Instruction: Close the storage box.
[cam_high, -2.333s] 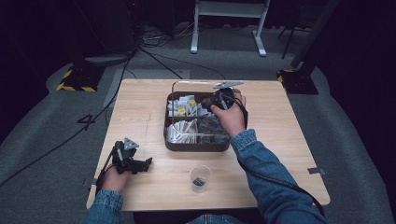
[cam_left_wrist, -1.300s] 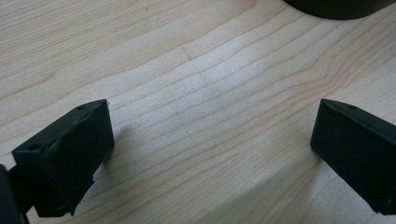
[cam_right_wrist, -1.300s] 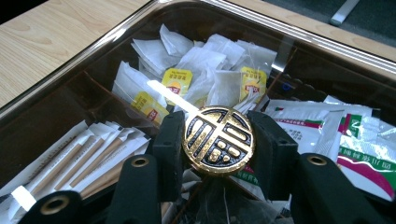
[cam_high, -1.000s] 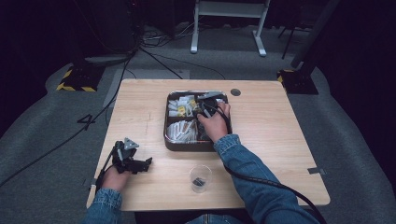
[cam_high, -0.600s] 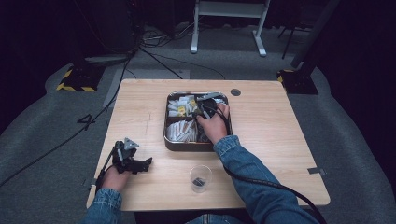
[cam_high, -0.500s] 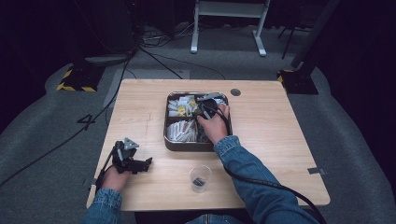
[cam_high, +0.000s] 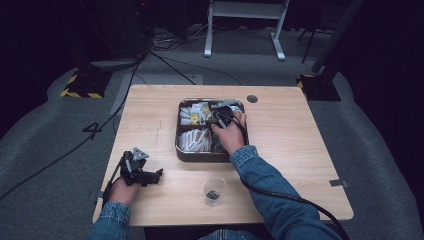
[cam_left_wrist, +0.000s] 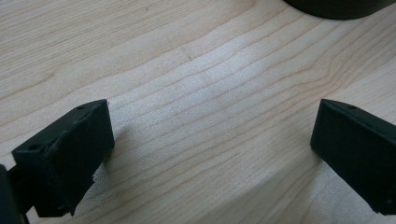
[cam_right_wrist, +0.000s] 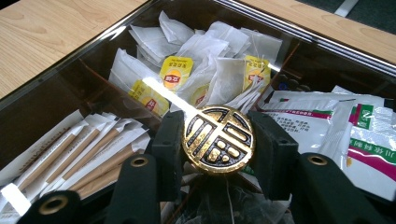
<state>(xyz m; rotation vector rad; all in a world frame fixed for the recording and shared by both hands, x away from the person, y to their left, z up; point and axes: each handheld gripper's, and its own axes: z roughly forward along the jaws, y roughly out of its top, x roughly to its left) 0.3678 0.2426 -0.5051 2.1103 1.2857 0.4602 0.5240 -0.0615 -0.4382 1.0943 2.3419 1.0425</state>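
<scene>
The right gripper has its two black jaws closed partway on a round gold and black knob, one pad pressed to each side of it, so the knob sits clamped between them. In the high view the same gripper is over the far right part of a dark metal box, with the person's right hand wrapped around its body and the denim sleeve running back toward the near edge of the table.

Beyond the knob, seen through a clear lid that carries glare, lie tea bags with yellow tags in the far compartment. Paper-wrapped stirring sticks lie in the compartment to the left, and white sachets with green and red print lie to the right.

The left gripper has its jaws spread wide with nothing between them, only bare wood. In the high view it rests on the near left part of the table in the left hand, well apart from the box. A small clear cup with something dark in its bottom stands near the front edge, between the two arms
</scene>
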